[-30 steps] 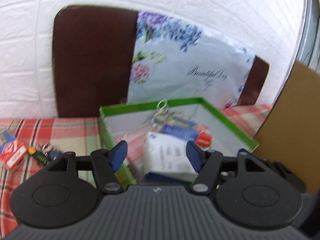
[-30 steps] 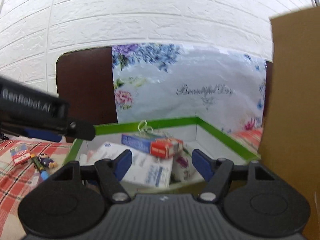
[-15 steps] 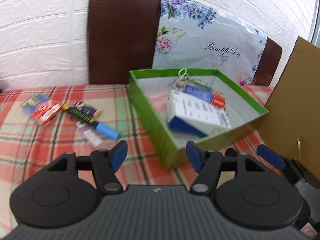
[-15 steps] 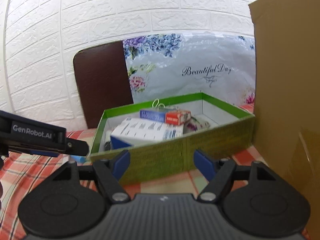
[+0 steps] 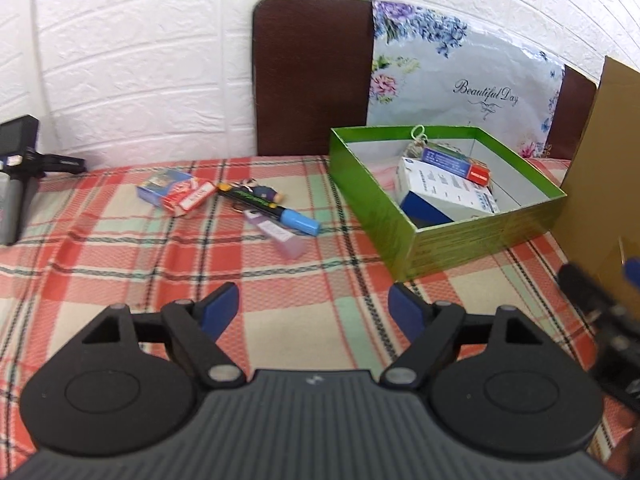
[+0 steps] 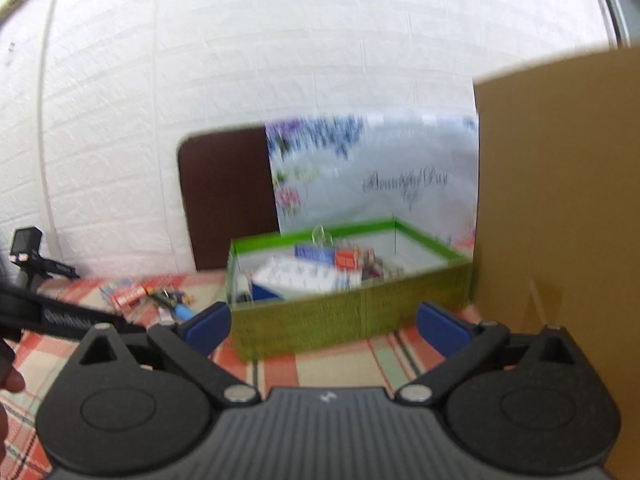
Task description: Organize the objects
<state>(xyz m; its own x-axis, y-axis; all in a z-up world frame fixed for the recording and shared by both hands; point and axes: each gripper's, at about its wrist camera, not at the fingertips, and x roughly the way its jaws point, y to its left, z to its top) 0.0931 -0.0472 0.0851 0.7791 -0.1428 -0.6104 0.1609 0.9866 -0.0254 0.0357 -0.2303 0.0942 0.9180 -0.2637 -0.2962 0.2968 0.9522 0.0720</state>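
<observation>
Left wrist view: left gripper (image 5: 314, 308) angled down over plaid surface (image 5: 120, 280), fingers empty, opening. Loose card pack (image 5: 174, 191), marker (image 5: 269, 209), pink bottle (image 5: 276, 234) well ahead, left of green box (image 5: 404, 216). Risk: bottle rolls if nudged.

Right wrist view: blurred. Right gripper (image 6: 322, 326) near level, facing box, fingers empty, opening wide; could clip cardboard (image 6: 560, 220).

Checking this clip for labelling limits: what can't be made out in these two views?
- Right wrist view: motion blur smears the contents of the green box and the items on the plaid cloth.
- Left wrist view: the near wall of the green box hides its floor; the white carton covers what lies beneath.
- Left wrist view: the right gripper is blurred and cut off by the edge.
</observation>
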